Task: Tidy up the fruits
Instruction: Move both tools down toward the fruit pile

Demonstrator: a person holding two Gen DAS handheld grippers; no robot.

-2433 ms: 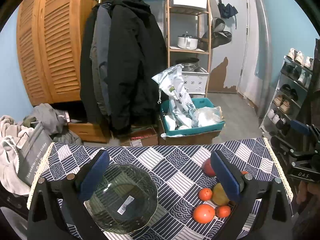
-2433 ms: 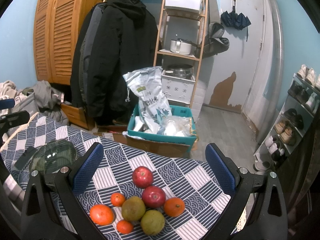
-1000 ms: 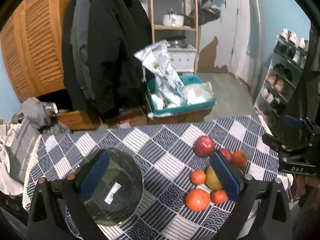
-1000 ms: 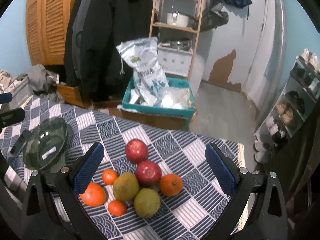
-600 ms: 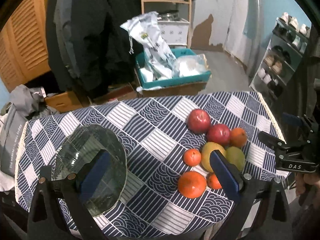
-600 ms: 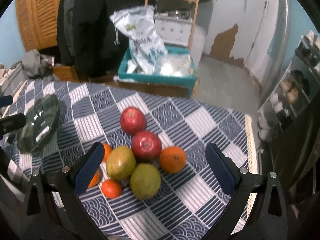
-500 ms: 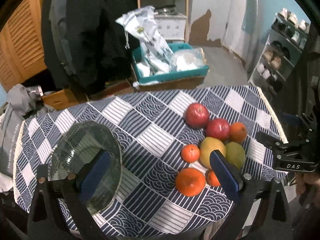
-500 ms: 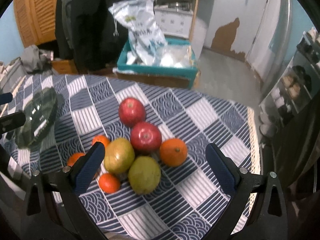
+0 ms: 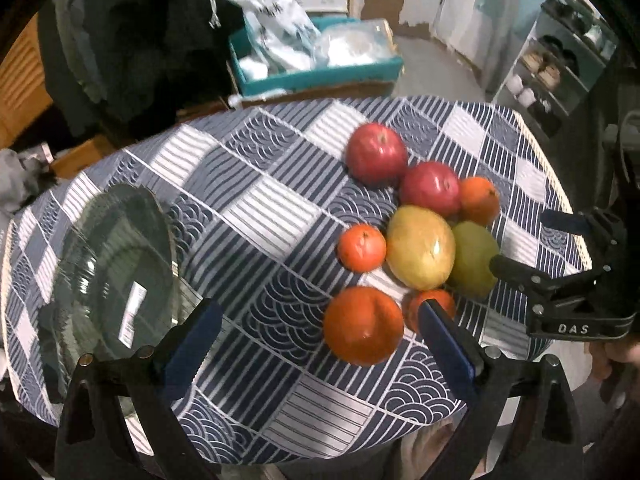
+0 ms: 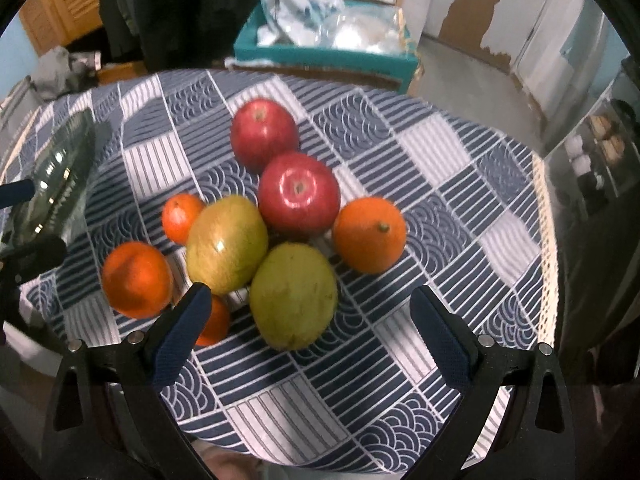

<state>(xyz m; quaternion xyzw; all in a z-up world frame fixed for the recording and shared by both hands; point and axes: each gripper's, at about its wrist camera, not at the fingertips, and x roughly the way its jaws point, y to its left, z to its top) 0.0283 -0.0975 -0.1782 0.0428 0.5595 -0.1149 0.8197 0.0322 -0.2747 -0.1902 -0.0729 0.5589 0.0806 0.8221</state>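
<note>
Fruit lies clustered on a blue-and-white patterned tablecloth. There are two red apples, a yellow-green mango, a green mango and several oranges. A clear glass plate sits at the table's left. My left gripper is open above the near edge, with a large orange between its fingers' line. My right gripper is open above the green mango. The right gripper also shows in the left wrist view.
Beyond the table a teal bin holds white bags on a cardboard box. Dark coats hang at the back left. A shoe rack stands at the right. The plate also shows in the right wrist view.
Both grippers have tilted down and moved closer over the table. The fruit now looks larger and nearer. Both stay open and empty.
</note>
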